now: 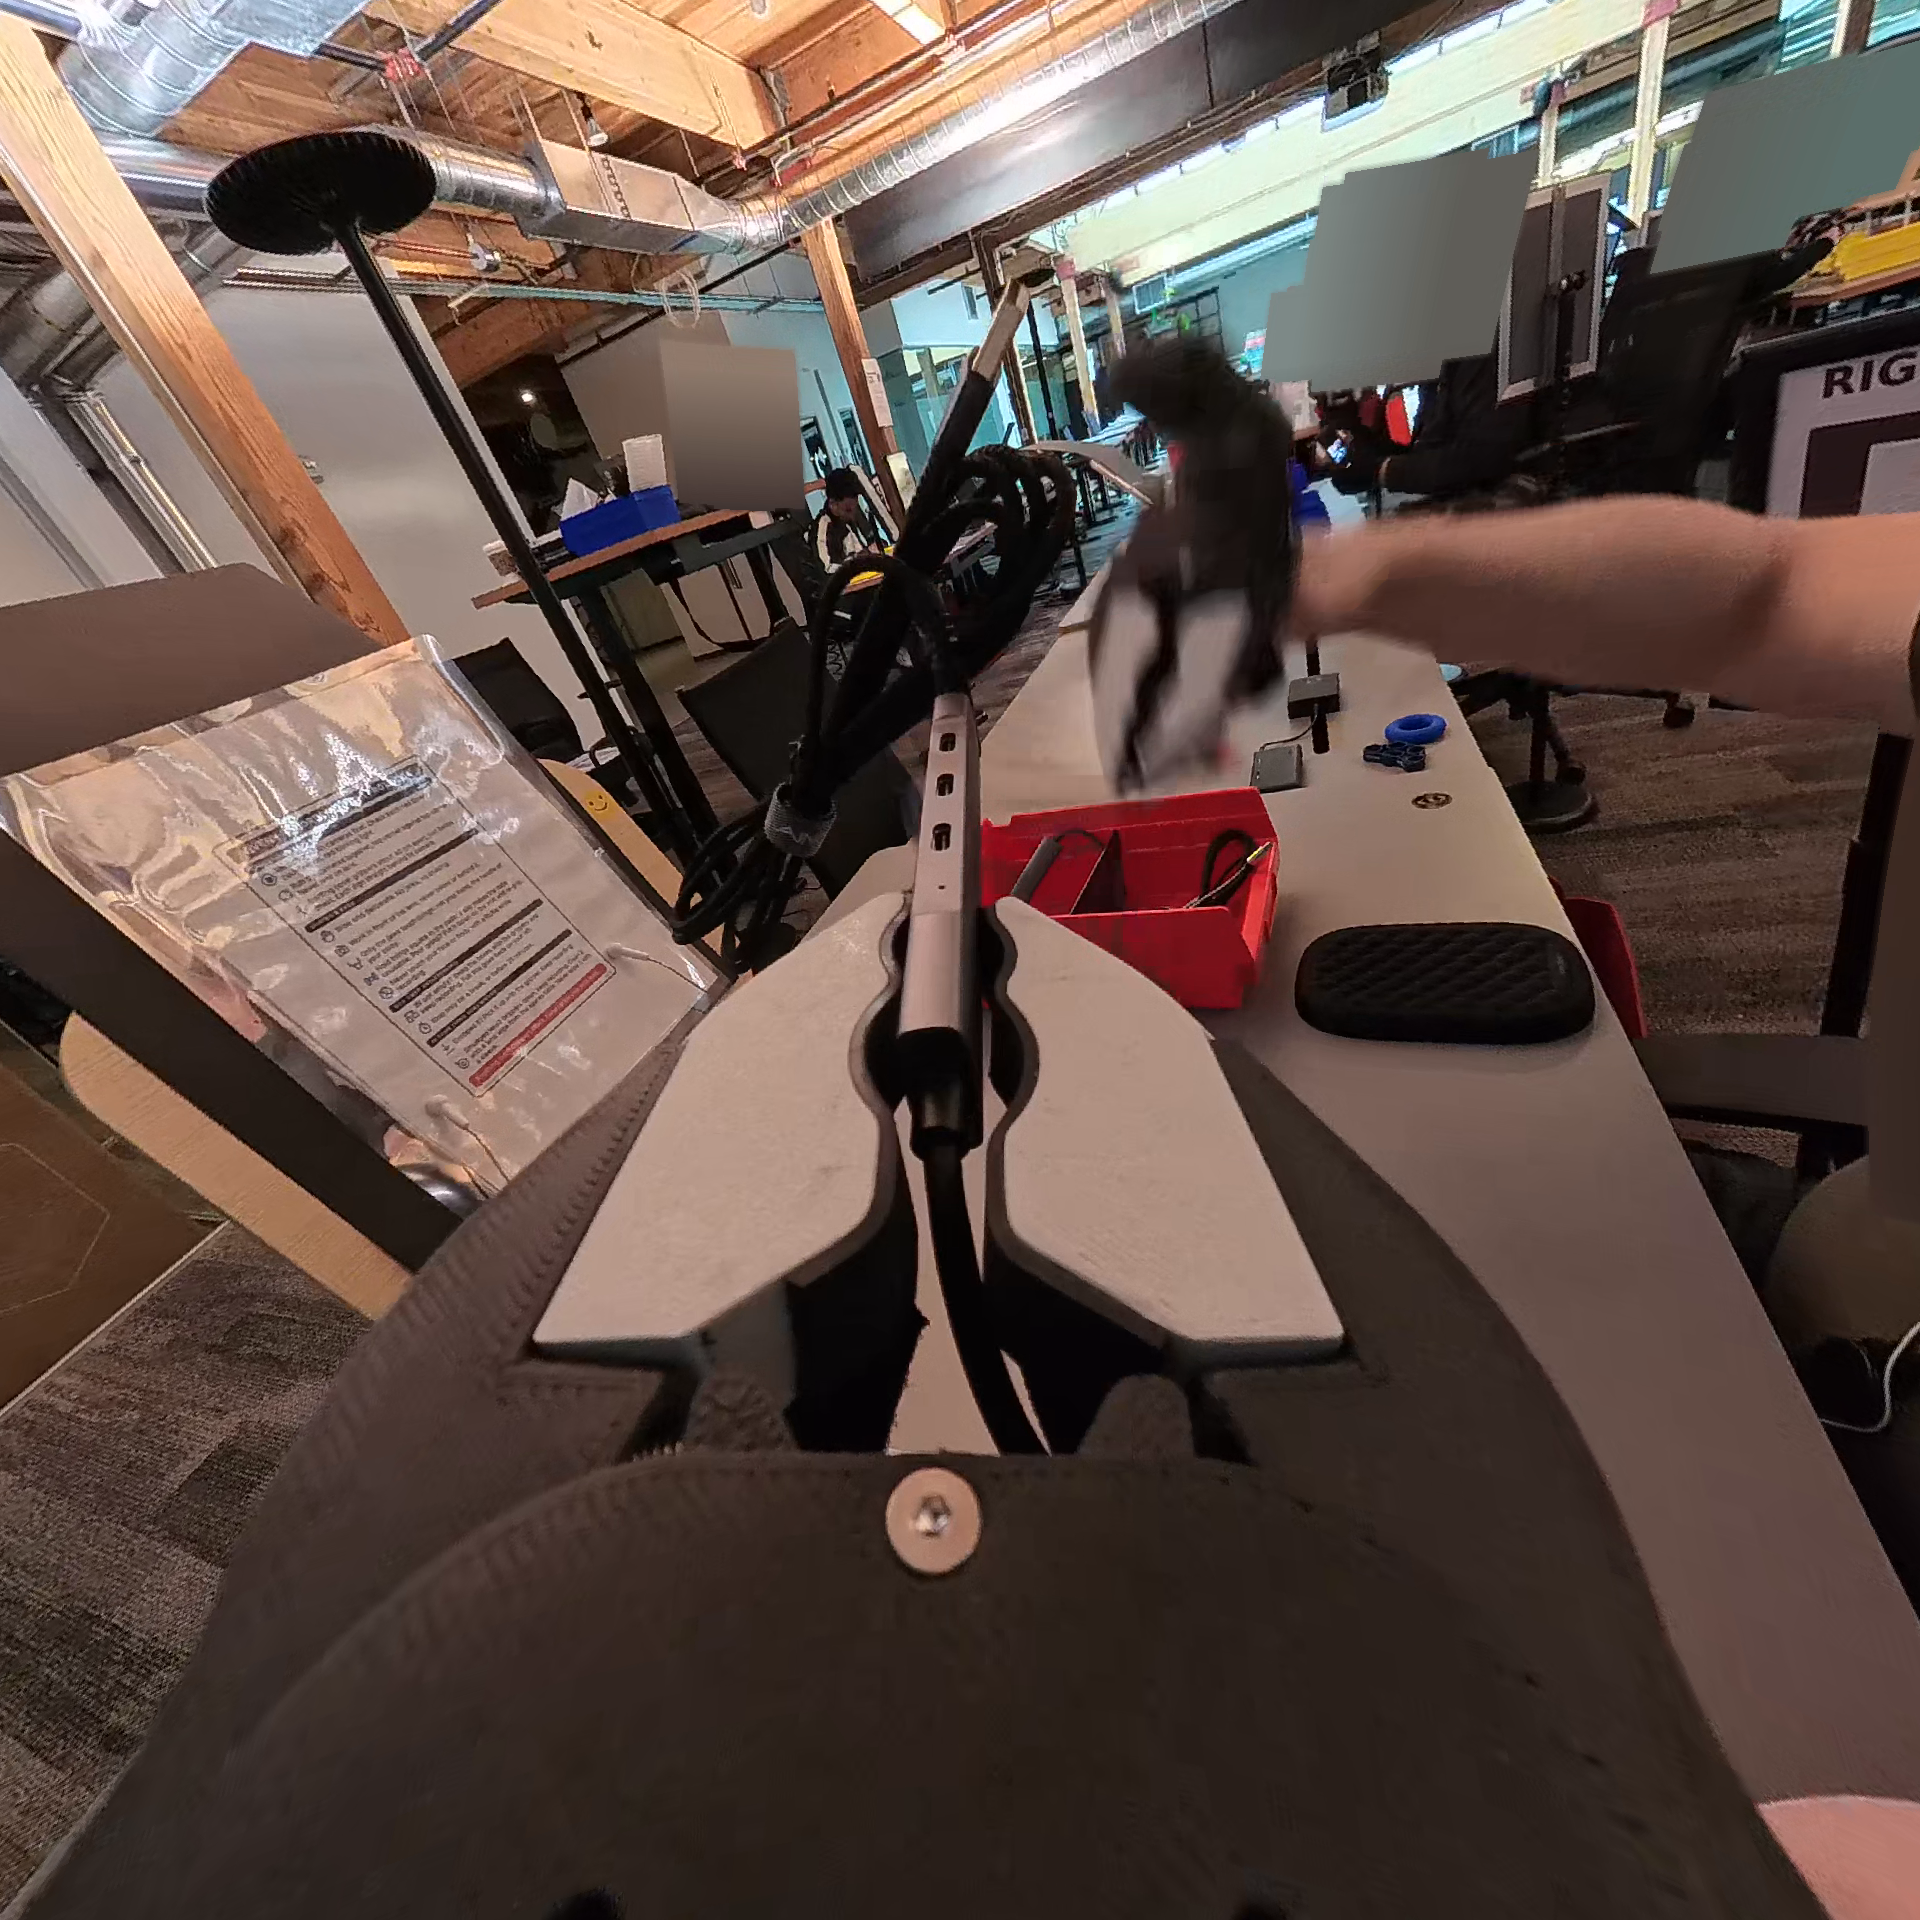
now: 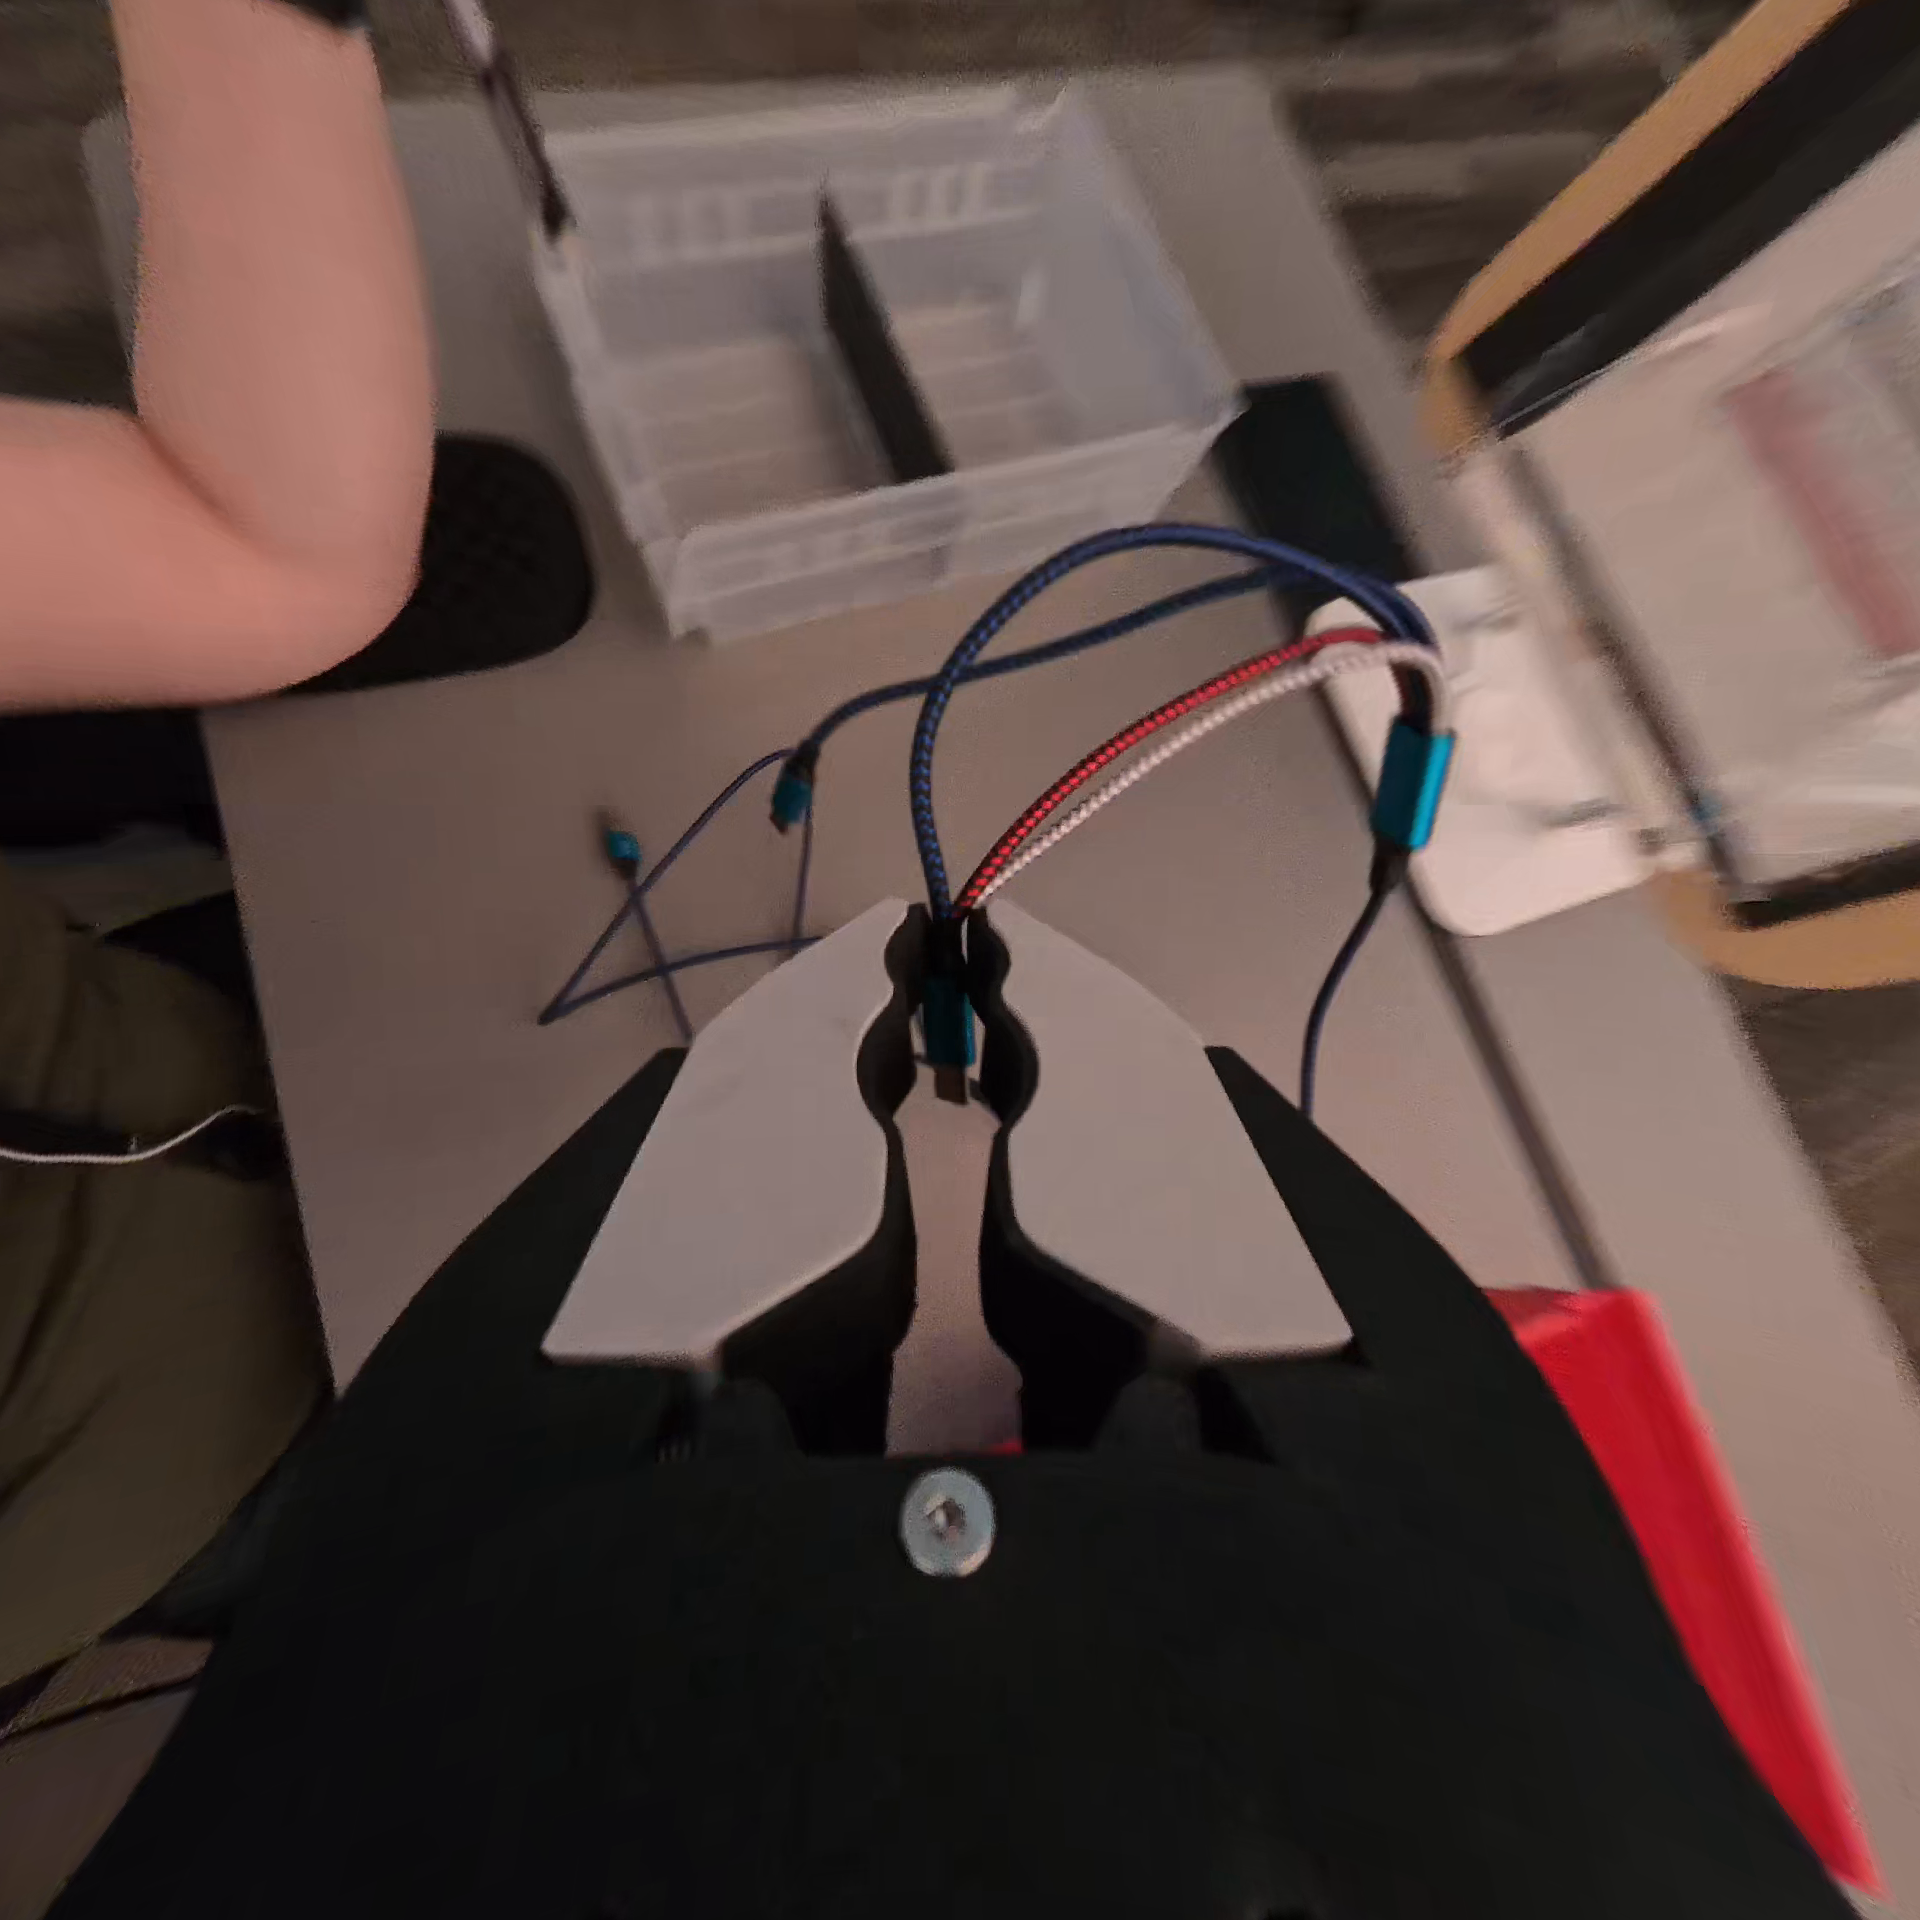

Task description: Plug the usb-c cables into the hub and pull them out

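Observation:
My left gripper (image 1: 943, 914) is shut on a slim grey USB hub (image 1: 943, 883), held edge-up above the table, several ports facing me and its black lead trailing back between the fingers. My right gripper (image 2: 948, 920) is shut on a blue USB-C plug (image 2: 948, 1023) at the end of a bundle of blue, red and white braided cables (image 2: 1049, 821). Other blue plugs (image 2: 1411, 781) hang or lie on the grey table (image 2: 447, 831). The right gripper shows blurred in the left wrist view (image 1: 1184, 644), above the table beyond the hub.
A red divided bin (image 1: 1143, 894) and a black wrist pad (image 1: 1444, 982) sit on the table past the hub. A clear divided bin (image 2: 873, 364) lies beyond the cables. A coiled black cable bundle (image 1: 831, 727) hangs left of the hub. A laminated sheet (image 1: 364, 894) stands at left. Spacing between my two grippers at the tips: around 25 cm.

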